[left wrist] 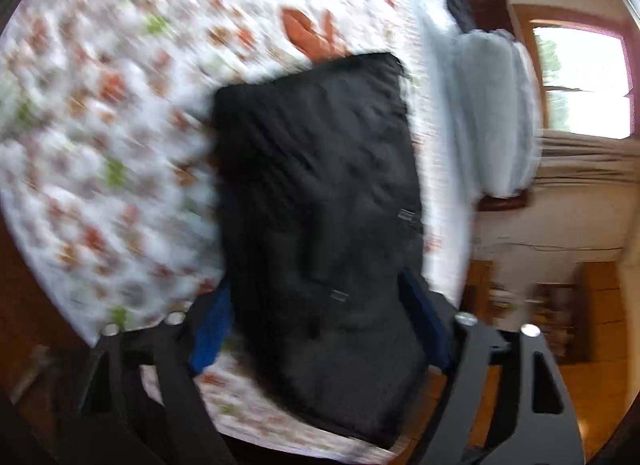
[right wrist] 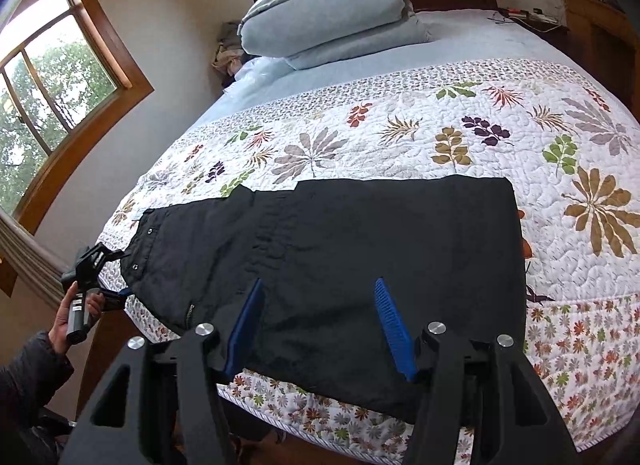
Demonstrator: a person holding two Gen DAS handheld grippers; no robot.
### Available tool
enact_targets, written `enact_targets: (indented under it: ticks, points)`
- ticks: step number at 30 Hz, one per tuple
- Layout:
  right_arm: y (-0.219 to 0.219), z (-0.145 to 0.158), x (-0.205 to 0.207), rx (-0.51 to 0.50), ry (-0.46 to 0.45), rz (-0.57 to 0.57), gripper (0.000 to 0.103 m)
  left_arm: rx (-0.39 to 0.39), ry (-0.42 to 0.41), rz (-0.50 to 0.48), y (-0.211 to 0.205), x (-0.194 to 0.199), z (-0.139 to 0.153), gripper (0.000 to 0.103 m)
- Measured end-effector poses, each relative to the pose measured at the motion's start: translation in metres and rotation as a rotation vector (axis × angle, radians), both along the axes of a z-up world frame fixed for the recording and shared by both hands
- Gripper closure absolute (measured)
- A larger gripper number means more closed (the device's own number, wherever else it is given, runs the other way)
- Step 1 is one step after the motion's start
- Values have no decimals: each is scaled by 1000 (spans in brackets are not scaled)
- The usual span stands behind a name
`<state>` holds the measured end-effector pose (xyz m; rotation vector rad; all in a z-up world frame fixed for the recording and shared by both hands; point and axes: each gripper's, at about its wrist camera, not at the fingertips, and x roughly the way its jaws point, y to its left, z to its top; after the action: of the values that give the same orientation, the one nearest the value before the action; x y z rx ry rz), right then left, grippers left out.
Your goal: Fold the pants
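Black pants [right wrist: 340,265] lie folded lengthwise across the near edge of the bed, waistband to the left with snaps and a zipper showing. My right gripper [right wrist: 320,329] is open, its blue fingers [right wrist: 390,329] wide apart just above the pants' near edge. My left gripper [right wrist: 116,277] is at the waistband end, hand-held off the bed's left side. In the blurred left wrist view the pants [left wrist: 320,205] stretch away between the left gripper's [left wrist: 320,329] open blue fingers [left wrist: 210,333].
A white quilt with leaf prints [right wrist: 440,137] covers the bed. Stacked light blue pillows [right wrist: 332,9] lie at the head. Windows [right wrist: 44,77] are on the left wall. Wooden furniture [right wrist: 600,37] stands at the far right.
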<state>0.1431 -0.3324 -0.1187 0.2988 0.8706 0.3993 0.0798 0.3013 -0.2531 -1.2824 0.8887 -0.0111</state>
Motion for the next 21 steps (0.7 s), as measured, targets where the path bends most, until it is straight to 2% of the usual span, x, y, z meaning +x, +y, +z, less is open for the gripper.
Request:
enact_targets:
  ticks: [4, 8, 14, 18, 21]
  points:
    - [-1, -2, 1, 3, 6, -3, 44, 46, -14, -20, -9, 5, 4, 28]
    - [-3, -5, 1, 4, 14, -9, 44, 39, 14, -26, -11, 14, -4, 28]
    - [-2, -4, 1, 1, 10, -6, 43, 30, 24, -31, -12, 27, -4, 16]
    - [-2, -5, 2, 1, 14, -6, 43, 20, 43, -22, -11, 34, -4, 13]
    - [-3, -6, 1, 1, 15, -7, 43, 50, 44, -37, -17, 48, 5, 13]
